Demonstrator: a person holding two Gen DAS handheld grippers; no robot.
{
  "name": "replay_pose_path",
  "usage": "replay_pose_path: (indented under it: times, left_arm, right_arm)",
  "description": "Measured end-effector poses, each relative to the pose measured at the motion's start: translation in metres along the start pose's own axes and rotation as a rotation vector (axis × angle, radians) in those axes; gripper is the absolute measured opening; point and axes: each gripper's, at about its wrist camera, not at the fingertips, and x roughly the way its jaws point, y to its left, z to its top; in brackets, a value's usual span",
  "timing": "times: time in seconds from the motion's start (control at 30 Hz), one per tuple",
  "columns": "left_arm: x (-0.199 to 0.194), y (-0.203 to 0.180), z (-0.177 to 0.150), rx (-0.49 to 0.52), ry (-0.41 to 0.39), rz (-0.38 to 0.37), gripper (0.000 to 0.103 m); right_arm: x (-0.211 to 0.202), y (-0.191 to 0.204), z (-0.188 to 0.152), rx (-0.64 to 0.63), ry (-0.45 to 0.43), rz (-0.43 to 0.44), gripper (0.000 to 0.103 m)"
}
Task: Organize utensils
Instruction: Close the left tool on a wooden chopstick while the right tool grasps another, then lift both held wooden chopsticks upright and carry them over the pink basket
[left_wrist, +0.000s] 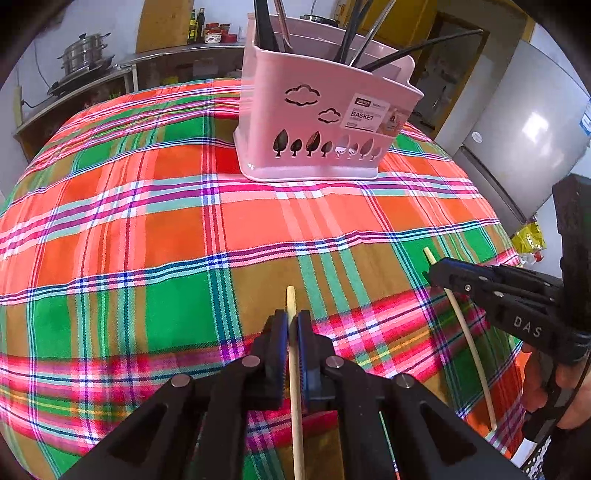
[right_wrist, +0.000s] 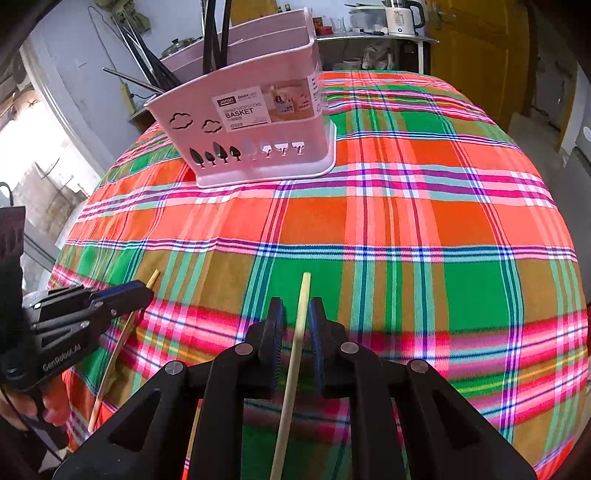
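A pink utensil basket (left_wrist: 325, 122) (right_wrist: 255, 122) stands on the plaid tablecloth (left_wrist: 147, 221) at the far side, with several dark utensils upright in it. My left gripper (left_wrist: 293, 317) (right_wrist: 142, 290) is shut on a pale wooden chopstick (left_wrist: 295, 369) (right_wrist: 122, 339), whose tip sticks out past the pads. A second chopstick (right_wrist: 295, 354) (left_wrist: 469, 339) runs between the pads of my right gripper (right_wrist: 297, 306) (left_wrist: 434, 273). Those jaws stand slightly apart, with a gap showing beside the stick. Both grippers point down at the near part of the table, side by side.
A grey fridge (left_wrist: 524, 125) stands to the right of the table. Behind the table is a metal counter with stacked pots (left_wrist: 83, 55), and a shelf holds a kettle (right_wrist: 400, 16). A yellow door (right_wrist: 476, 55) is at the back right. The person's hand (left_wrist: 535, 384) holds the right gripper.
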Motion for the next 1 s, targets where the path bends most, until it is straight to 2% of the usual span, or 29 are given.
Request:
replay_pose_path:
  times: [0.2,0.37,0.5,0.63,0.77,1.0]
  left_arm:
    - [0.0,0.005,0.002,-0.028,-0.009,0.024,0.006]
    - [0.003,-0.004,0.008,0.034,0.016,0.056,0.006]
    - [0.006,-0.007,0.013,0.069,0.029,0.068,0.006]
    - [0.004,-0.004,0.015,0.045,0.031,0.05,0.005]
    - [-0.013,-0.001,0.022,0.03,-0.01,0.04,0.005]
    - [-0.071,-0.005,0.047,0.047,-0.133,0.014,0.005]
  right_arm:
    - [0.005,0.003,0.006,-0.011,0.027,-0.008,0.014]
    - [0.008,0.003,0.011,-0.034,0.05,-0.015,0.007]
    - [0.01,0.001,0.014,-0.033,0.057,-0.001,0.005]
    - [0.003,-0.001,0.016,-0.019,0.046,0.022,0.005]
    - [-0.017,0.005,0.021,-0.03,-0.006,0.034,0.005]
    - [-0.059,0.021,0.036,-0.062,-0.102,0.048,0.005]
